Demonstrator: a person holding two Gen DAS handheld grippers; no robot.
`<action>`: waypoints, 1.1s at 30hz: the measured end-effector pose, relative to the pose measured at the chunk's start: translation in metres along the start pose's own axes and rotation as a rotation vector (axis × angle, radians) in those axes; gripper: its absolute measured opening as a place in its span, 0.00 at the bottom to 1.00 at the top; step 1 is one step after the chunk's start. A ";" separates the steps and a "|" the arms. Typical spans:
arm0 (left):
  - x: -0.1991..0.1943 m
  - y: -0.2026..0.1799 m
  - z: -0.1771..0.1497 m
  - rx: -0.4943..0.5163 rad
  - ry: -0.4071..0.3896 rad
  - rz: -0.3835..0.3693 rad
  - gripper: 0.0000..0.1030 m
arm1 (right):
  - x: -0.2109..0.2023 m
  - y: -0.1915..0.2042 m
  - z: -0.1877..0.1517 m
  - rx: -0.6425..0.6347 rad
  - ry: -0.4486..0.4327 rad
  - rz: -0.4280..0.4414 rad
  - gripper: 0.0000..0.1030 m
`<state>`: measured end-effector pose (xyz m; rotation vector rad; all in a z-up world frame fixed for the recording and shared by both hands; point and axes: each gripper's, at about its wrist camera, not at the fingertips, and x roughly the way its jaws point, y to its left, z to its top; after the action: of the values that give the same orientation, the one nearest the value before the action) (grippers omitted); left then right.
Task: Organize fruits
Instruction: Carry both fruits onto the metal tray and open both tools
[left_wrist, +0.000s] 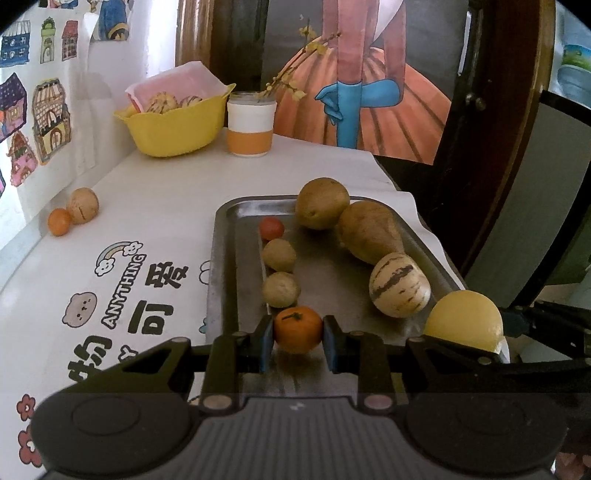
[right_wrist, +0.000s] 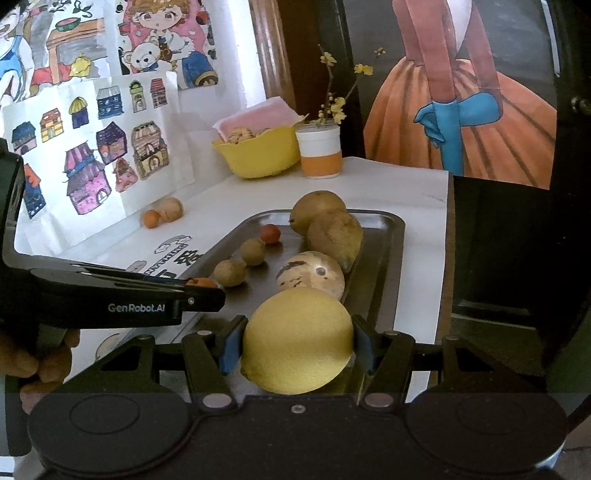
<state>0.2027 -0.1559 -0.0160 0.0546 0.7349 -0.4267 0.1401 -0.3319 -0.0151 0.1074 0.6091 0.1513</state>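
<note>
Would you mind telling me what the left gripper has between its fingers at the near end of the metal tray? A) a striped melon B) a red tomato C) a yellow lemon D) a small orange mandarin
D: in the left wrist view the left gripper has its blue pads against both sides of the small orange mandarin on the metal tray.

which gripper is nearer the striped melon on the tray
Right. The right gripper, holding the lemon, sits directly before the striped melon; the left gripper holds the orange across the tray.
</note>
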 end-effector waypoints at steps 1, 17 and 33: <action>0.001 0.001 0.000 -0.002 0.000 0.001 0.30 | 0.002 0.000 0.000 0.004 -0.001 -0.004 0.59; 0.014 0.009 0.000 -0.017 0.008 0.010 0.30 | 0.013 0.013 -0.002 -0.031 -0.028 -0.043 0.60; -0.026 0.009 0.001 -0.044 -0.052 -0.015 0.85 | -0.015 0.032 -0.011 -0.075 -0.067 -0.093 0.87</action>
<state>0.1898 -0.1388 0.0008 -0.0032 0.6937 -0.4252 0.1187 -0.3027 -0.0111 0.0118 0.5396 0.0795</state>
